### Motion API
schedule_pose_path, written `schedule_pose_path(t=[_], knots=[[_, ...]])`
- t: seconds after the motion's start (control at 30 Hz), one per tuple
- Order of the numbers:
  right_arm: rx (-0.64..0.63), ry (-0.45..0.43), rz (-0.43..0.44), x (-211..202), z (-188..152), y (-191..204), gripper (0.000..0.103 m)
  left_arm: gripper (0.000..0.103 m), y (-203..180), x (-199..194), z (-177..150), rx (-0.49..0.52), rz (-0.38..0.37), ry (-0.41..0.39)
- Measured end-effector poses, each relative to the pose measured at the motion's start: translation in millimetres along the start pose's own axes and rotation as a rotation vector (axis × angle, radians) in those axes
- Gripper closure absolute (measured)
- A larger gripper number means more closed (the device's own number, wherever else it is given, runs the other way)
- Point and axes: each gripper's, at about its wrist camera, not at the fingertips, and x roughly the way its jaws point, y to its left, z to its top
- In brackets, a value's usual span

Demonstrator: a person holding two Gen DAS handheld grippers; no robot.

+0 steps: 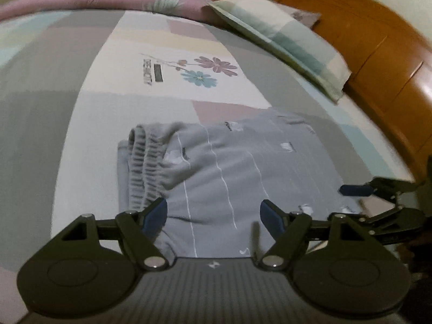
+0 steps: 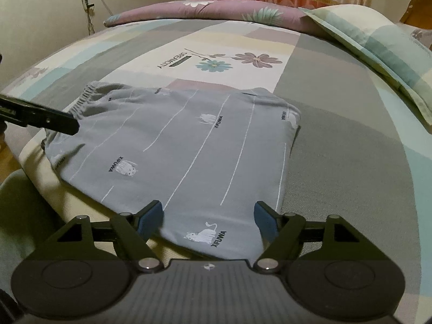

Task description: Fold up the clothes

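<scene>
A folded pair of grey pants [image 1: 232,162] with thin white lines and small white animal prints lies flat on the bed; it also shows in the right wrist view [image 2: 189,140]. Its elastic waistband [image 1: 145,162] is at the left end. My left gripper [image 1: 213,213] is open and empty, hovering over the near edge of the pants by the waistband. My right gripper [image 2: 209,213] is open and empty over the near right corner of the pants. The right gripper's fingers [image 1: 356,190] show at the right in the left wrist view, and the left gripper's finger [image 2: 62,124] shows at the left in the right wrist view.
The bed sheet [image 2: 337,135] has grey, white and pastel blocks with a flower print [image 2: 243,60]. A pillow [image 2: 383,51] lies at the right, a rolled purple quilt [image 2: 205,9] at the far side. A wooden headboard [image 1: 378,54] stands on the right. The bed's near edge [image 2: 35,162] is at the left.
</scene>
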Motion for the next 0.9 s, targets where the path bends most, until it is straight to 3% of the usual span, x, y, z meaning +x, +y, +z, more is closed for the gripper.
schedule_pose_path(t=[0.13,0.23,0.33,0.53,0.7,0.73,0.9], knots=[[0.006,-0.010,0.024,-3,3,-5,0.023,0.025,7,-17,8,-0.058,-0.056,-0.013],[0.066,-0.038,0.053,-12,8,-18,0.021,0.021,23,-24,20,-0.100,-0.026,-0.029],[0.170,-0.065,0.116,-21,13,-41,0.013,0.021,48,-17,27,-0.186,-0.012,0.022],[0.414,-0.040,0.195,-12,17,-97,0.011,0.021,86,6,22,-0.341,-0.098,0.139],[0.610,0.033,0.331,14,12,-137,0.008,0.017,101,14,27,-0.398,-0.187,0.177],[0.633,0.029,0.359,17,11,-140,0.004,0.016,102,16,29,-0.398,-0.201,0.184],[0.702,0.027,0.451,36,22,-149,0.003,0.016,100,36,43,-0.382,-0.243,0.210]])
